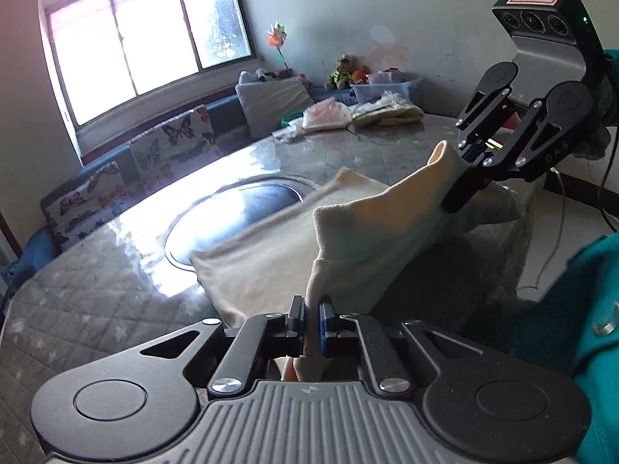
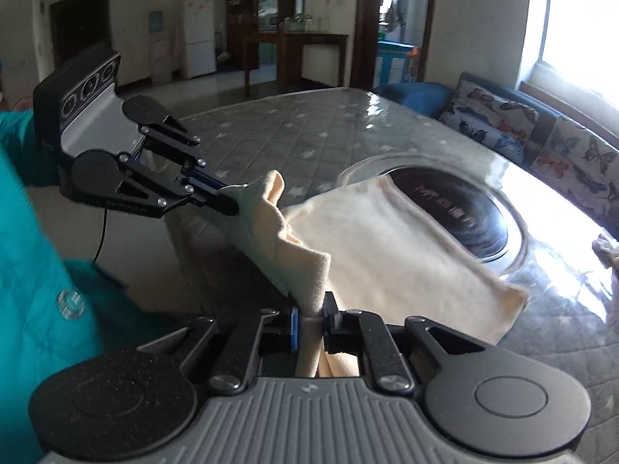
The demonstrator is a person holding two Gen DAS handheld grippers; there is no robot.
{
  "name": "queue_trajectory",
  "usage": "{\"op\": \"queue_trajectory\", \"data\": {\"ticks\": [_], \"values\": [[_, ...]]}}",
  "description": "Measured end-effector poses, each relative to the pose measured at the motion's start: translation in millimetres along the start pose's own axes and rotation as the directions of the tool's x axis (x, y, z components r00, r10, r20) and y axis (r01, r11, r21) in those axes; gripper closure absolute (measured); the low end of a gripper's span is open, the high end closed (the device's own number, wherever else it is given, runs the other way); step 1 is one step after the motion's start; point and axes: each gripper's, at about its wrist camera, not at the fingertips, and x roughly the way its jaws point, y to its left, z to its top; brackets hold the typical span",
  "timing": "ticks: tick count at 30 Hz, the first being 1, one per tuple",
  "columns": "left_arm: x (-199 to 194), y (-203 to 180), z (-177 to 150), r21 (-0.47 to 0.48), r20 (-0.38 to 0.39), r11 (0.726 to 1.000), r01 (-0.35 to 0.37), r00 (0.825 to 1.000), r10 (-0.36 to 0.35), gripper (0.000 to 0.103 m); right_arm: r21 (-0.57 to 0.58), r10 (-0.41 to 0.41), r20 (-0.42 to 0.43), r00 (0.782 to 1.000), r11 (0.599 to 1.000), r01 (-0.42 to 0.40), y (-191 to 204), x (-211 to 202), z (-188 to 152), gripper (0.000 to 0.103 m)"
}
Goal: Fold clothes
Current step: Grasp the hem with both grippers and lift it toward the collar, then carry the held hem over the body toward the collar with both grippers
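- Lying partly on the counter (image 1: pixel 116 294) and partly lifted, a cream cloth (image 1: pixel 278 255) has its far portion spread flat beside a round dark inset (image 1: pixel 236 216) in the surface, overlapping the near rim of that inset in the right wrist view.
- The near edge of the cloth (image 2: pixel 387 255) is raised off the surface and stretched between the two tools, sagging in soft folds.
- The left hand-held gripper (image 1: pixel 312 324) is clamped narrow on one corner of the cloth, fabric bunched between its fingers.
- The right hand-held gripper (image 2: pixel 311 319) is likewise closed tight on the other raised corner, the cloth passing down through its fingers.
- Each tool shows in the other's camera: the right one (image 1: pixel 464 189) at upper right of the left view, the left one (image 2: pixel 228 201) at left of the right view, both pinching cloth.
- A teal sleeve (image 2: pixel 35 255) is visible behind the left tool.
- The counter carries a grey quilted, star-patterned cover under a glossy sheet.
- At its far end lie bags and folded items (image 1: pixel 359 112).
- Beyond stand butterfly-print cushions (image 1: pixel 170 143), a window (image 1: pixel 147 42), soft toys (image 1: pixel 342 71), and, in the right wrist view, a white fridge (image 2: pixel 199 34).
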Motion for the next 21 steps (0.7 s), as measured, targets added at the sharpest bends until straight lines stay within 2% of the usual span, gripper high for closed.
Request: {"op": "queue_trajectory", "data": {"ticks": [4,11,15,21], "values": [[23.7,14.3,18.1,0.033,0.026,0.999,-0.043,0.999,0.042,0.095,-0.003,-0.047,0.022,0.999,0.999,0.047,-21.8,7.9,17.3,0.093],[87.3,44.4,46.4,0.048,0.012,0.993,-0.112,0.994,0.111,0.095,-0.012,-0.125,0.019,0.992,0.992,0.125,-77.9,45.3,49.6,0.093],[134.7,60.9,53.2,0.030,-0.048,0.987,-0.161,0.986,0.162,0.095,0.004,-0.154,-0.008,0.988,0.988,0.154,-106.8,77.3,56.1,0.093],[190.2,71.1,43.5,0.028,-0.141,0.970,-0.243,0.959,0.245,0.095,0.039,-0.220,-0.044,0.974,0.974,0.222,-129.6,133.5,43.9,0.091]]}}
